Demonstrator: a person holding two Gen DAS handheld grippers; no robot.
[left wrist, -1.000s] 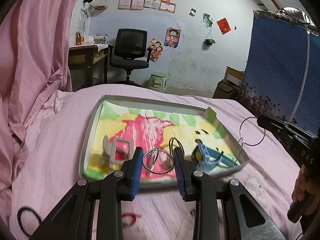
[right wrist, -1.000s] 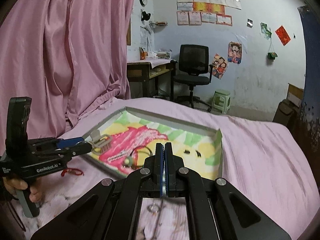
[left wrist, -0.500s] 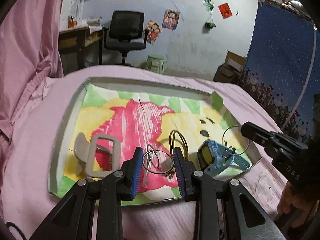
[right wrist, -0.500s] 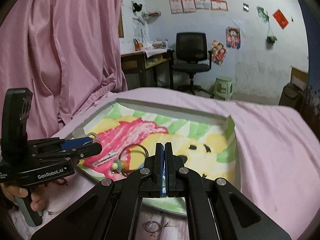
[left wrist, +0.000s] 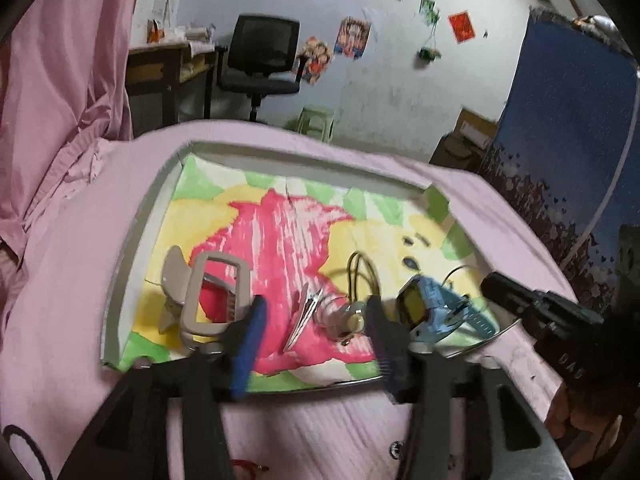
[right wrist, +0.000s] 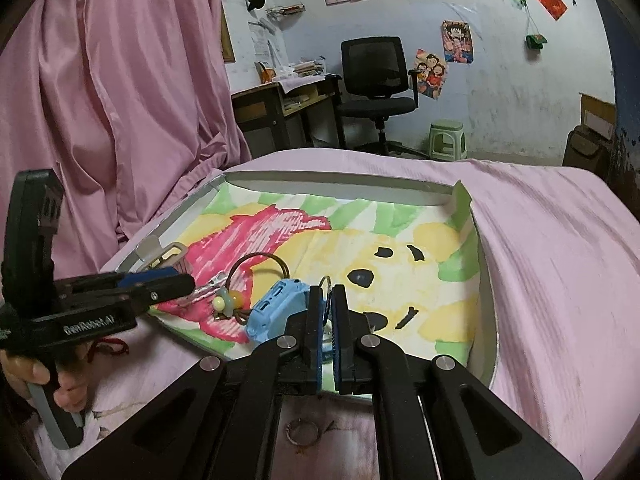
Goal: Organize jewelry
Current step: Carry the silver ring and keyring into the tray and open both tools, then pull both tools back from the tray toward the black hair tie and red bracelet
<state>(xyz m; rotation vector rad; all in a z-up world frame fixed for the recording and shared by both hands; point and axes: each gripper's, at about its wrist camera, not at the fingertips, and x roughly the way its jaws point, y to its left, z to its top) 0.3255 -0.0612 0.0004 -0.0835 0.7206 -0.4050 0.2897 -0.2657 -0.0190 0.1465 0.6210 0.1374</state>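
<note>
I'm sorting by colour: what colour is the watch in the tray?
Light blue watch with a dark screen; clearest in the right wrist view.

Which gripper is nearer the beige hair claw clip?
Left. The left gripper is open right beside the beige hair claw clip; the right gripper sits across the tray beyond the blue watch.

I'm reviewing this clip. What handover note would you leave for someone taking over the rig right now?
Left tongs: open, jaws just been opening; silver ring lies loose between them in the tray.
Right tongs: shut on a thin wire hoop, low over the tray's near edge.
Done: claw clip, hair tie and blue watch are in the tray.
Left: release the hoop into the tray, then collect the small ring, red string and black band from the sheet.
</note>
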